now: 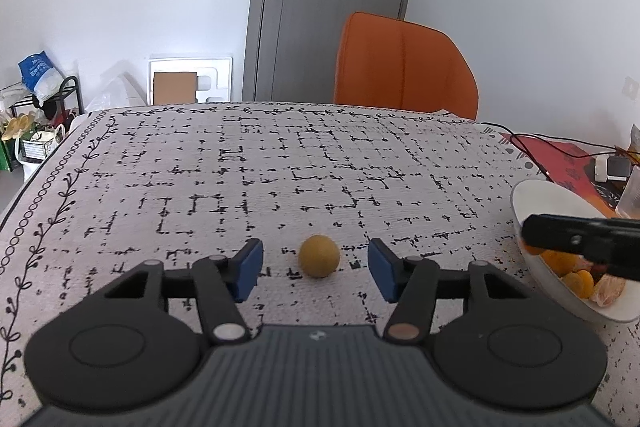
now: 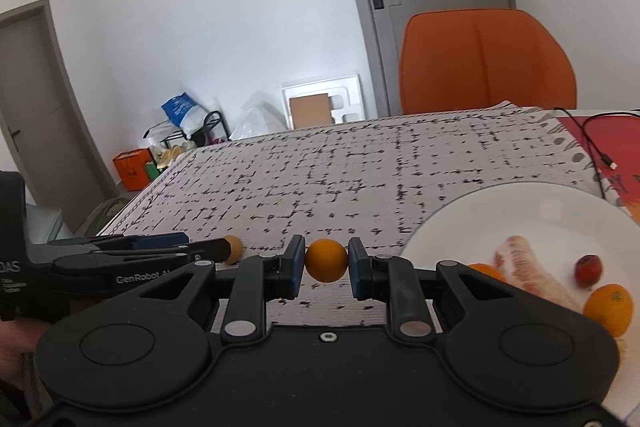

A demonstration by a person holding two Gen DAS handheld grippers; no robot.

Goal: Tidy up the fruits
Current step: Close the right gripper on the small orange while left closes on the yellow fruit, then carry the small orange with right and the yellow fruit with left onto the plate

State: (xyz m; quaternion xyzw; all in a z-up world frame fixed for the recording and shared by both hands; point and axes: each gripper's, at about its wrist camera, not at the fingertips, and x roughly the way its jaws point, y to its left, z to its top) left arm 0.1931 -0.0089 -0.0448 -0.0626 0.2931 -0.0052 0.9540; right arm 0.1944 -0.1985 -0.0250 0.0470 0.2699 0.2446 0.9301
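My left gripper [image 1: 315,269] is open, its blue pads on either side of a small yellow-brown round fruit [image 1: 319,256] that lies on the patterned tablecloth. The same fruit [image 2: 233,248] shows in the right wrist view, partly hidden behind the left gripper [image 2: 216,247]. My right gripper [image 2: 327,264] is shut on a small orange fruit [image 2: 326,260], held above the cloth to the left of a white plate [image 2: 520,211]. The plate holds an orange [image 2: 608,308], a small red fruit [image 2: 588,269], a peeled pinkish piece [image 2: 528,269] and another orange fruit [image 2: 486,270]. In the left wrist view the right gripper's finger [image 1: 576,239] reaches over the plate [image 1: 548,199].
An orange chair [image 1: 404,61] stands at the table's far side. A red mat [image 1: 560,157], black cables [image 2: 592,139] and small items lie at the right edge. A rack with bags [image 1: 40,107] stands on the floor to the left.
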